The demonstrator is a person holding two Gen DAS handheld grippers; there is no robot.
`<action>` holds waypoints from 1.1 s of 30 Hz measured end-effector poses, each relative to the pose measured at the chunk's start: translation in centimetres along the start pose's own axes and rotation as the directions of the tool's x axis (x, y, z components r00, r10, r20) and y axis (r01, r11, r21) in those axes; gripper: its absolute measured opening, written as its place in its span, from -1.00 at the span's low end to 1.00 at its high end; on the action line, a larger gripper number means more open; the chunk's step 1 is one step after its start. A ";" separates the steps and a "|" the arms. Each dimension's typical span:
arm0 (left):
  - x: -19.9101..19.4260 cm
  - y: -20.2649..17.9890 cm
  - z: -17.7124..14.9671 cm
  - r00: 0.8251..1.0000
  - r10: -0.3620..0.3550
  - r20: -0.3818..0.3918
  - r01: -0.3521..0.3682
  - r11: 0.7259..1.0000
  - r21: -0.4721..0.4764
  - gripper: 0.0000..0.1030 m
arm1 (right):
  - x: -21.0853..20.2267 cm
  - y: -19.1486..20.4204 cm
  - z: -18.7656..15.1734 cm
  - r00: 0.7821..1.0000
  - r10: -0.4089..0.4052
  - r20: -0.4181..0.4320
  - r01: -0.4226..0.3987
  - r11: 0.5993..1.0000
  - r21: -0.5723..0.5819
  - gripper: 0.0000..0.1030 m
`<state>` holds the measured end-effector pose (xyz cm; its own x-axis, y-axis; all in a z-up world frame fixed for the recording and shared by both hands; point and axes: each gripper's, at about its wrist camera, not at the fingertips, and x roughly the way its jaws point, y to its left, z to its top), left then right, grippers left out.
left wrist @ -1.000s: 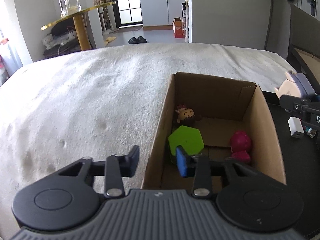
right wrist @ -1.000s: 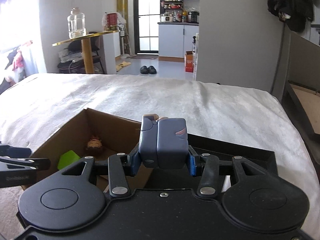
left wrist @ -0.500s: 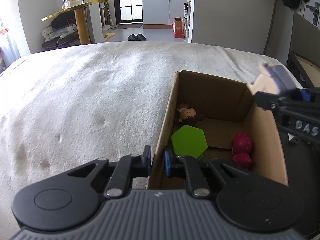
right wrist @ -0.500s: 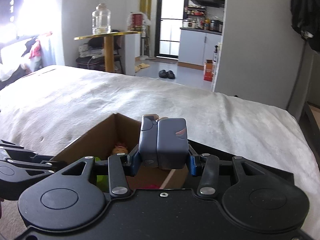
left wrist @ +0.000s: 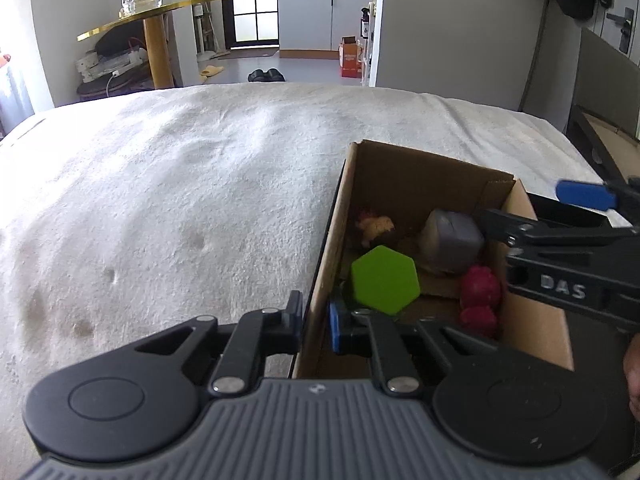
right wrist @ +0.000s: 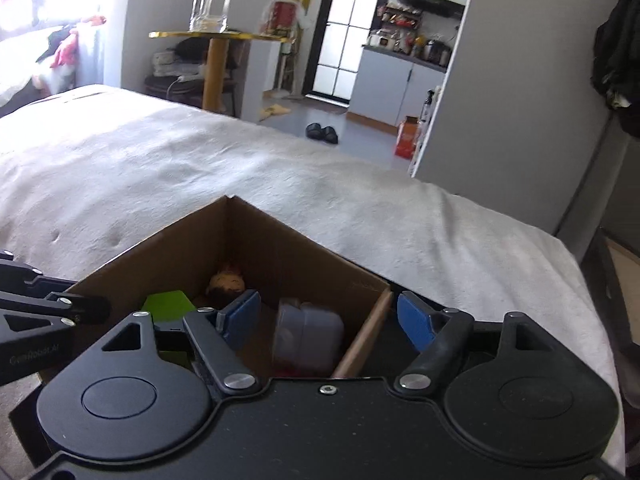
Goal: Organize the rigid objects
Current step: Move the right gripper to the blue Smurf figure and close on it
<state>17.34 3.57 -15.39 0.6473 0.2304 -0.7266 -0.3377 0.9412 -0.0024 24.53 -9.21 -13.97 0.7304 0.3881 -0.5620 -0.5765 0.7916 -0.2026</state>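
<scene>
so that the box (left wrist: 532, 320) stays put, the left gripper (left wrist: 314, 322) pinches its near wall tight. above the box, the right gripper (right wrist: 326, 320) is opening wide, with nothing pressed between its pads. the grey block (right wrist: 306, 336) now sits blurry inside the box, by the green hexagon (left wrist: 385, 280) and red toy (left wrist: 479, 288). a moment ago the right gripper held that block, and the left one was open.

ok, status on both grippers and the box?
Left gripper shut on box wall. Right gripper opening, nothing between pads; grey block now in box. Nothing in the way.
</scene>
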 end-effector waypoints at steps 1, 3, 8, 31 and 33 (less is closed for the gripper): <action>0.0 0.0 0.0 1.000 0.003 -0.001 -0.003 1.000 -0.002 -0.76 | -0.2 -0.2 -0.1 1.000 0.003 -0.006 -0.003 1.000 0.013 0.46; -0.1 0.0 0.0 1.000 0.005 -0.001 -0.005 1.000 -0.001 -0.76 | -0.6 -0.8 -0.5 1.000 -0.002 -0.015 0.002 0.999 0.034 0.47; -0.2 -0.3 0.1 1.000 0.018 -0.005 -0.018 1.000 0.011 -0.74 | -1.6 -2.2 -1.3 0.999 -0.019 -0.033 0.021 0.997 0.080 0.50; -1.7 -3.8 2.0 0.998 0.054 0.040 -0.059 0.990 0.130 0.56 | -3.8 -7.6 -3.7 0.995 -0.092 -0.048 0.100 0.974 0.202 0.78; -1.9 -4.1 2.2 0.998 0.053 0.043 -0.058 0.989 0.133 0.58 | -4.0 -8.1 -3.9 0.994 -0.096 -0.048 0.104 0.972 0.211 0.79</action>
<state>18.96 -0.20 -12.50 0.6570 0.2905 -0.6957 -0.2813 0.9506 0.1313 24.89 -19.04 -13.27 0.7639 0.2878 -0.5776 -0.4075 0.9092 -0.0859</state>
